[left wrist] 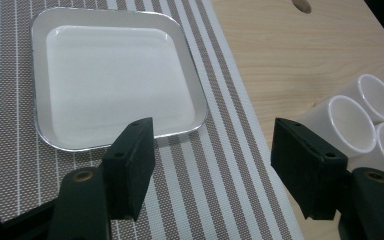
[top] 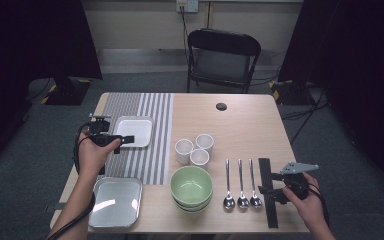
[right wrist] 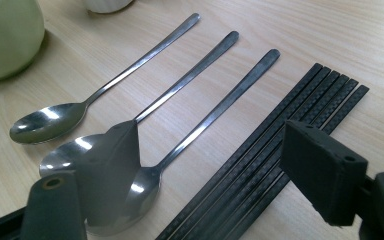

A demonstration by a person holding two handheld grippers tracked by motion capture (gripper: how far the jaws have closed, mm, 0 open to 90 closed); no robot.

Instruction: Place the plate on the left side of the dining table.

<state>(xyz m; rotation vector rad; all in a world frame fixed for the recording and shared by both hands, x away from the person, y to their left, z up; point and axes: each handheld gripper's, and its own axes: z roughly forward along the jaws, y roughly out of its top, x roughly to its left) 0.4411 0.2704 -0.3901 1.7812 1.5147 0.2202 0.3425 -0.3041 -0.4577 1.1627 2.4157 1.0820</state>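
Note:
My left gripper [top: 126, 140] hovers over the striped placemat [top: 150, 150], open, with its tips at the near edge of a white square plate [top: 135, 131]. In the left gripper view the plate [left wrist: 115, 75] lies just beyond the open left gripper [left wrist: 215, 145], and nothing is between the jaws. My right gripper [top: 271, 195] stands open low over a bundle of black chopsticks [top: 266, 172]. In the right gripper view the right gripper [right wrist: 215, 150] straddles the chopsticks [right wrist: 290, 115] and the nearest of three spoons [right wrist: 220, 107] without touching them.
Two stacked green bowls [top: 192, 187] sit at the front centre, with three white cups [top: 184, 150] behind them. The spoons [top: 240, 185] lie between bowls and chopsticks. A silver tray [top: 116, 201] rests at the front left. A black folding chair [top: 222, 60] stands beyond the table.

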